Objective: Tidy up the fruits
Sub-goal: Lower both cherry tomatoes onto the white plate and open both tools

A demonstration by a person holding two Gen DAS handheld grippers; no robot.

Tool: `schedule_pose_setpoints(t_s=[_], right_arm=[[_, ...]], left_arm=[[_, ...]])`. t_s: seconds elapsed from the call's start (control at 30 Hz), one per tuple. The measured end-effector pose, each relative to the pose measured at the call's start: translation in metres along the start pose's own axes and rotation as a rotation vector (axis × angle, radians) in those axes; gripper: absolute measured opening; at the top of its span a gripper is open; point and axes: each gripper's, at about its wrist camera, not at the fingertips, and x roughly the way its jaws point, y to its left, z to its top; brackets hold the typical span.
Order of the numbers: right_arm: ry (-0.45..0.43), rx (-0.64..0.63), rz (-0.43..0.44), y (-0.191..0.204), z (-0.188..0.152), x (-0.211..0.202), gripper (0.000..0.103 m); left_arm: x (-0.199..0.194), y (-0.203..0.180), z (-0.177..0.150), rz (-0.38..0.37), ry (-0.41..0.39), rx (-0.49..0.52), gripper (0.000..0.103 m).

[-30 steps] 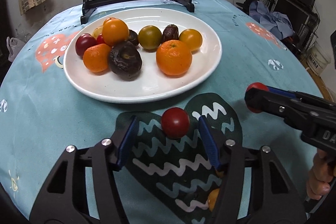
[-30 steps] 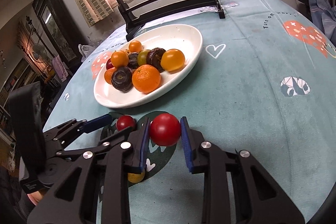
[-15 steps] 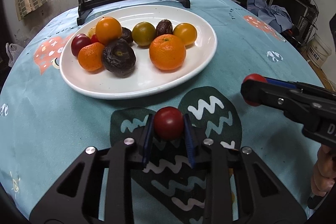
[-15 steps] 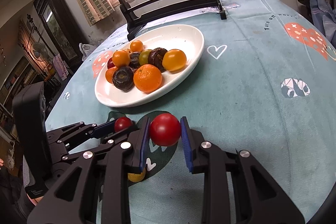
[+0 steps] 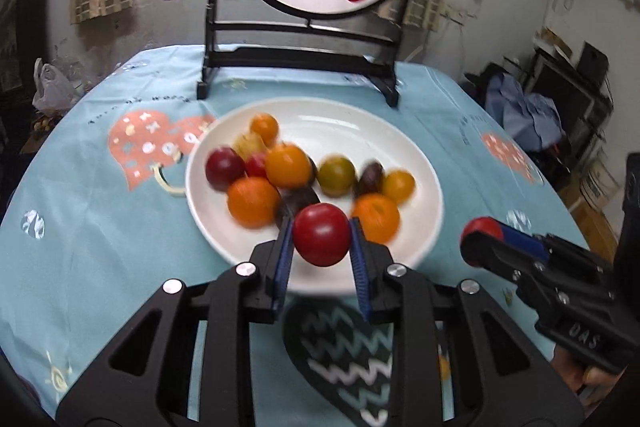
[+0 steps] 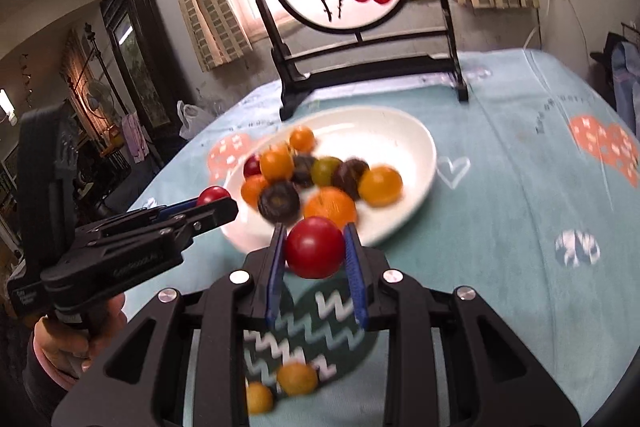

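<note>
**A:** Both grippers are loaded. Left gripper [image 5: 322,259] is clamped on a red tomato [image 5: 322,234], right gripper [image 6: 316,259] is pinching another tomato [image 6: 315,246], both up off the cloth [image 6: 500,195] just short of the plate [image 5: 424,187]. How'd you finish this?

**B:** I'd go one at a time so the grippers don't bump. Aim for the bare right side of the plate, come down low, then release so nothing rolls into the oranges [image 5: 253,201]. Two yellow ones [image 6: 297,379] on the cloth are left for after.
</note>
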Motion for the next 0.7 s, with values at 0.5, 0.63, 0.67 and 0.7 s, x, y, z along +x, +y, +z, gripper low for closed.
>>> schedule_pose_setpoints(t_s=[0.5, 0.63, 0.67, 0.7], right_arm=[[0.07, 0.026, -0.071, -0.017, 0.051, 0.088, 0.034], [0.042, 0.027, -0.045, -0.016, 0.045, 0.068, 0.039], [0.035, 0.02, -0.038, -0.015, 0.043, 0.062, 0.039], [0.025, 0.007, -0.029, -0.012, 0.038, 0.052, 0.039]], left_arm=[[0.061, 0.024, 0.045, 0.093, 0.015, -0.048, 0.042], [0.041, 0.026, 0.043, 0.101, -0.017, -0.073, 0.075], [0.032, 0.026, 0.043, 0.095, -0.027, -0.077, 0.082], [0.023, 0.026, 0.041, 0.099, -0.034, -0.08, 0.088]])
